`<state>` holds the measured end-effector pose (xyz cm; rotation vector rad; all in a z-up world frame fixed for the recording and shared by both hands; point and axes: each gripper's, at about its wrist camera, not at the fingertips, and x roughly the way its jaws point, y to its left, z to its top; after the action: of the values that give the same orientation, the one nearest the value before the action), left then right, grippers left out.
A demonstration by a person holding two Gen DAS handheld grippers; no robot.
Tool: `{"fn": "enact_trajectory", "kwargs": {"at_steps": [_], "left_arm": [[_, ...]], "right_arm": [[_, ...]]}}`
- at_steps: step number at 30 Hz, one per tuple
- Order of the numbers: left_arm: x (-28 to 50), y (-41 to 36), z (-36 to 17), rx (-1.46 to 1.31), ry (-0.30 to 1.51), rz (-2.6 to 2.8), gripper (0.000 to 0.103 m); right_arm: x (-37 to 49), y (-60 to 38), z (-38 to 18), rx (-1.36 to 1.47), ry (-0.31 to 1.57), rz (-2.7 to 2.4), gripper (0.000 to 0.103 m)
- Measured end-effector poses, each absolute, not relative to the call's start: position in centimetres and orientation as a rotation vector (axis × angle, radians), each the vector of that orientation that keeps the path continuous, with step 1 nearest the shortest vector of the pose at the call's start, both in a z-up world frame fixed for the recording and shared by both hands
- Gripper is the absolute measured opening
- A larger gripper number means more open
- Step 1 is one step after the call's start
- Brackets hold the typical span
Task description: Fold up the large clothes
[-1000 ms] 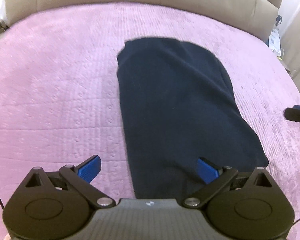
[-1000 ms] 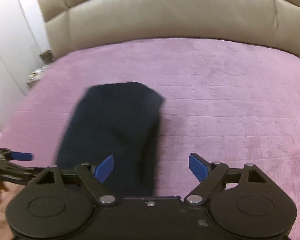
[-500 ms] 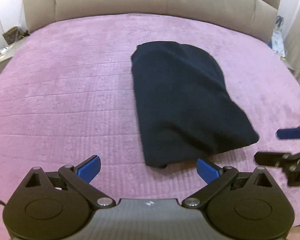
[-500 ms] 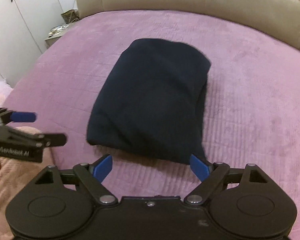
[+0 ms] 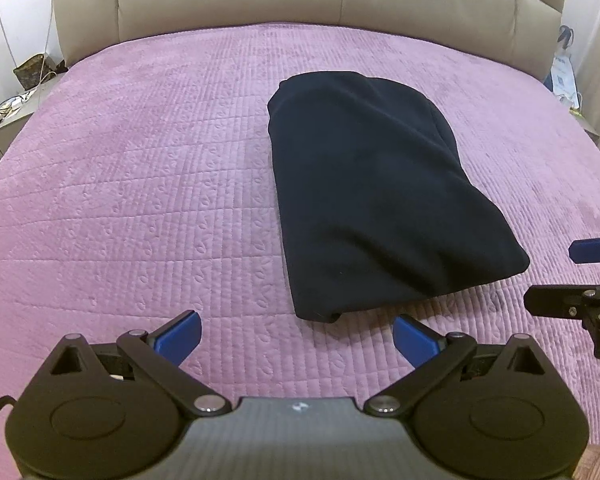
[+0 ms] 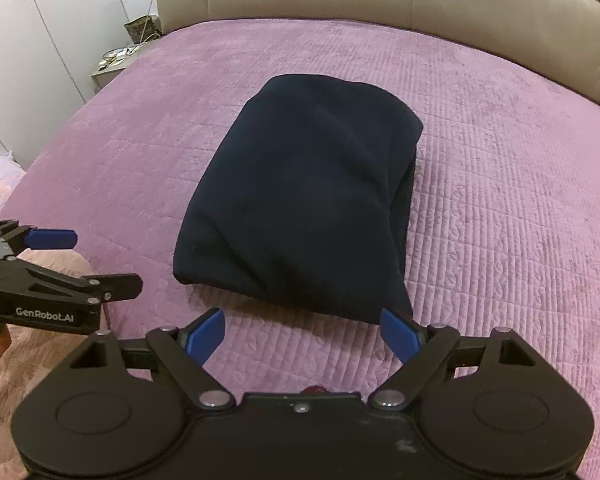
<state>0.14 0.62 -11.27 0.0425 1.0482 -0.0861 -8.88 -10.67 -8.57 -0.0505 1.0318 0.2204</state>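
A folded dark navy garment lies in a compact bundle on the purple quilted bed, while the left claw and right claw hover at its near edge, both spread wide and empty.

"GenRobot.AI", white print, on left gripper body side; nothing else legible.

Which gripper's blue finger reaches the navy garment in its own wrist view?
The right gripper: its right finger meets the near corner of the folded navy garment. The left gripper shows only purple bedspread around both fingers.
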Motion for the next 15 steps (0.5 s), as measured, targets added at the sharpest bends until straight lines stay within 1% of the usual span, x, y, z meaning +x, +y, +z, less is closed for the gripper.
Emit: {"fn": "enact_trajectory", "kwargs": {"at_steps": [15], "left_arm": [[0.56,0.6,-11.8,0.036,1.069,-0.088,0.103]], "right_arm": [[-8.91,-10.4,-8.61,-0.057,1.04,0.234,0.1]]}}
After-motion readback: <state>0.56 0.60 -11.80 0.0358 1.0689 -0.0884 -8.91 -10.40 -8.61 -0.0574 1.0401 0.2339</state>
